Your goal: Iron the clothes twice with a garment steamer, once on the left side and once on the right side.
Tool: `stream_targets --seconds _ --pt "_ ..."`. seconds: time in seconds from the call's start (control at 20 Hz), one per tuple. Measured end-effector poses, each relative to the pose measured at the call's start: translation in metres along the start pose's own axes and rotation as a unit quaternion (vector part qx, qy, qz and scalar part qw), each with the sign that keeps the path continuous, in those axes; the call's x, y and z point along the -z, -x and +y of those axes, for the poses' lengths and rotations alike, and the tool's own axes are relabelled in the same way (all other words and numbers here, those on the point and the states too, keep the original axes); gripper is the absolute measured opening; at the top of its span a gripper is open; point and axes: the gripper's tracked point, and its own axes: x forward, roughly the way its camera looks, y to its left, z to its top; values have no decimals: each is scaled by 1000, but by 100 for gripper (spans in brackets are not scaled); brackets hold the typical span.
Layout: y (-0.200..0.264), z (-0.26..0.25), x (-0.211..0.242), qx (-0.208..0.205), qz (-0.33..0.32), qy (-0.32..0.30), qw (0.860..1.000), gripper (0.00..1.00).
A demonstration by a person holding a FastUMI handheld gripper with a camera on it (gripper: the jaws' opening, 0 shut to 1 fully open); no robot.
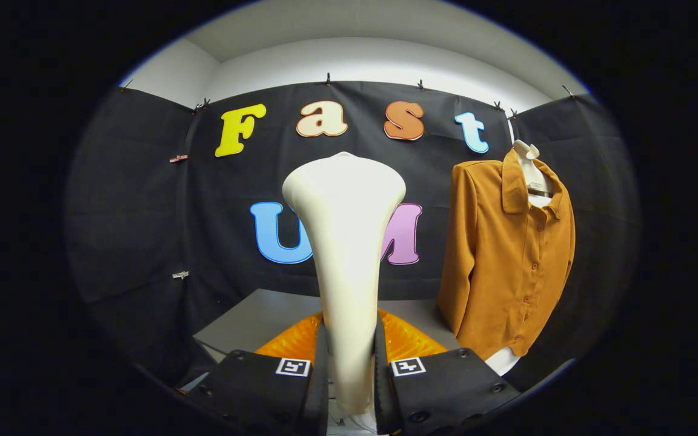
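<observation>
Upright, the garment steamer [344, 242] sits clamped in the gripper [350, 363], both fingers pressing its handle. Far right, beyond the desk [252, 321], hangs the brown shirt [506, 260].

The garment steamer [345, 242] looks like smooth matt plastic, its flared head at twelve o'clock from the gripper [351, 357], whose fingers [319, 363] clamp its handle from both sides; their inner faces are ribbed and slightly glossy. The shirt [509, 254], at two o'clock from the fingers, is soft woven cloth with a dull sheen (small buttons down the front look like plastic). The table [252, 321] beyond the fingers has a smooth, matt surface. The wall [143, 212] is matt cloth.
</observation>
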Motion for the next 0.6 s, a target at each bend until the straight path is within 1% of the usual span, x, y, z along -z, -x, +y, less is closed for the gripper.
stream_targets --seconds 0.6 --pt "2 -3 -3 3 -7 13 1000 34"
